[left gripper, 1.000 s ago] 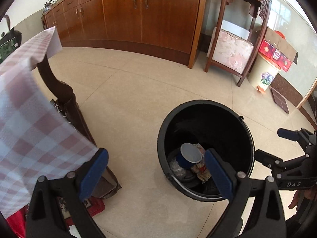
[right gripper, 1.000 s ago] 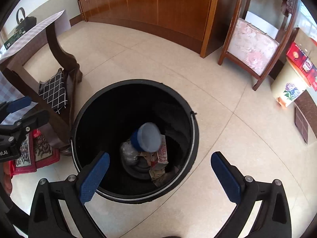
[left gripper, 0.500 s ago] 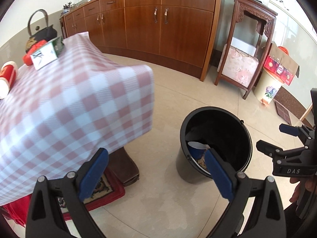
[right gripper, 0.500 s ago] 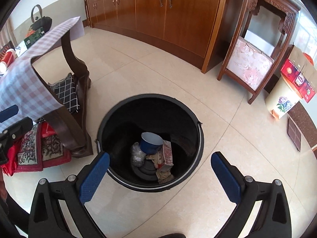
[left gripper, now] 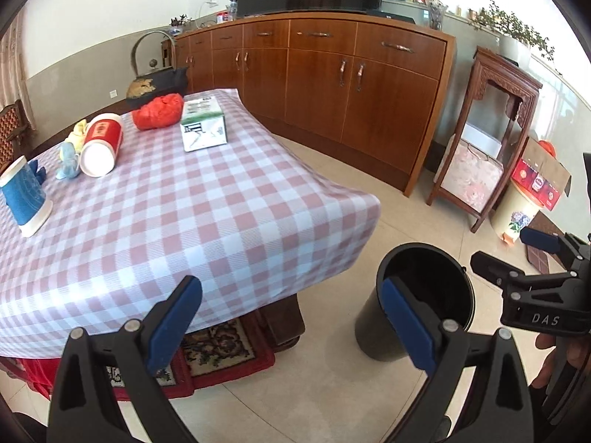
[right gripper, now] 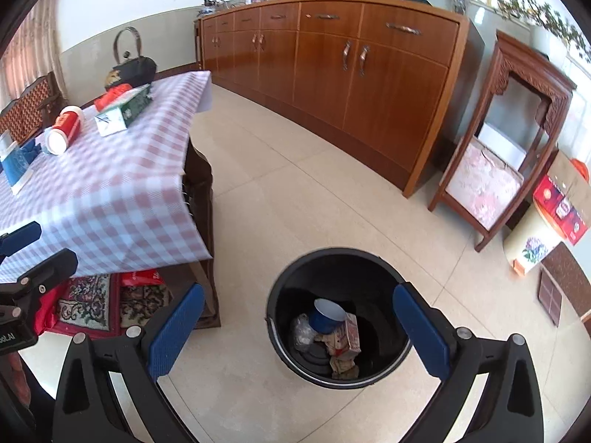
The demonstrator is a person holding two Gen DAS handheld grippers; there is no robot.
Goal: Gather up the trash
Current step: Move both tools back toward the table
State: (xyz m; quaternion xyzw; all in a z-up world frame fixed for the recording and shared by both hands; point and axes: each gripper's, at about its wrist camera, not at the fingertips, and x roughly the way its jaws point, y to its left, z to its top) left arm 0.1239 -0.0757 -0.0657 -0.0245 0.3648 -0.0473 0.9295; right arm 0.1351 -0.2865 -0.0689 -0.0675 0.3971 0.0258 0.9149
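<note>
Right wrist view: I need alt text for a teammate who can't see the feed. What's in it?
The open, empty right gripper hangs above a black trash bin on the tile floor, holding a blue cup, a carton and crumpled wrappers. To the left, a checked-cloth table carries a red cup lying on its side and a green-and-white box.

The left wrist view hides the bin's [left gripper: 424, 288] contents; the blue cup [right gripper: 14, 168] is edge-cropped.
</note>
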